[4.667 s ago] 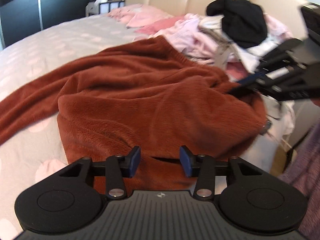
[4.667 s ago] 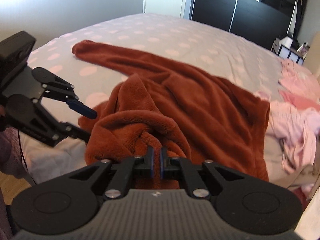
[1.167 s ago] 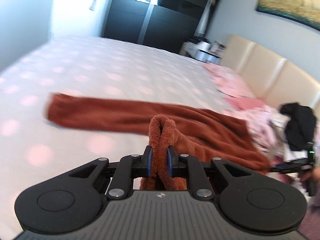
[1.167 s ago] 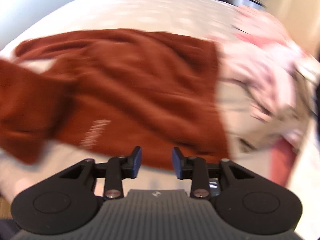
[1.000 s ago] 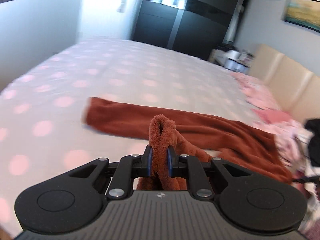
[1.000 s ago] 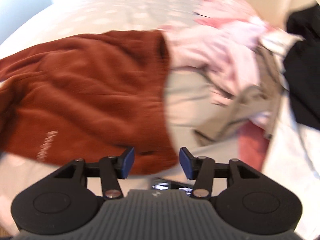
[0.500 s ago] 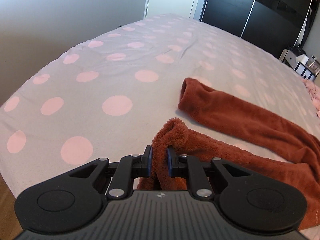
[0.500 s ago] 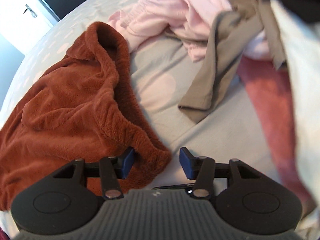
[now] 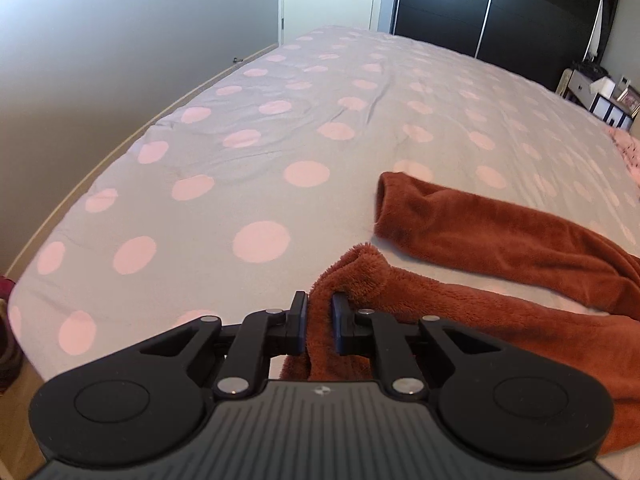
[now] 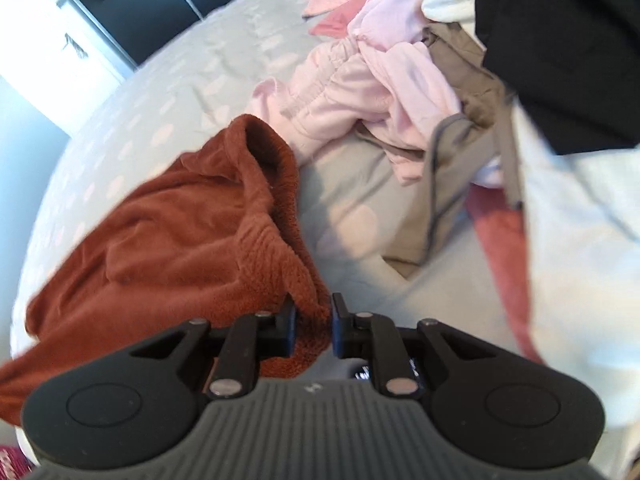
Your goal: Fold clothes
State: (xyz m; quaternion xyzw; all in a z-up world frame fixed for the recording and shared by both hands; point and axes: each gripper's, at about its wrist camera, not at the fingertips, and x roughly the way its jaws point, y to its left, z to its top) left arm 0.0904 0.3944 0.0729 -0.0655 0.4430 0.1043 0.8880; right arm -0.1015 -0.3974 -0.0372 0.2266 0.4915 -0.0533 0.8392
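Rust-brown fleece trousers lie across a grey bedspread with pink dots. My left gripper is shut on a fold at one leg's end, just above the bedspread. The other leg's open cuff lies just beyond it. In the right wrist view the trousers bunch up at the left, with the ribbed waistband standing open. My right gripper is closing on the waistband's near corner, and the plush fabric fills the gap between its pads.
A heap of clothes lies right of the waistband: pale pink pieces, a taupe garment, a black one and white cloth. The bed's near-left edge drops to the floor. Dark wardrobe doors stand beyond the bed.
My left gripper carried the leg end sideways along the bed and tipped down, still shut on it. The right gripper's jaws went from wide apart to closed around the waistband corner.
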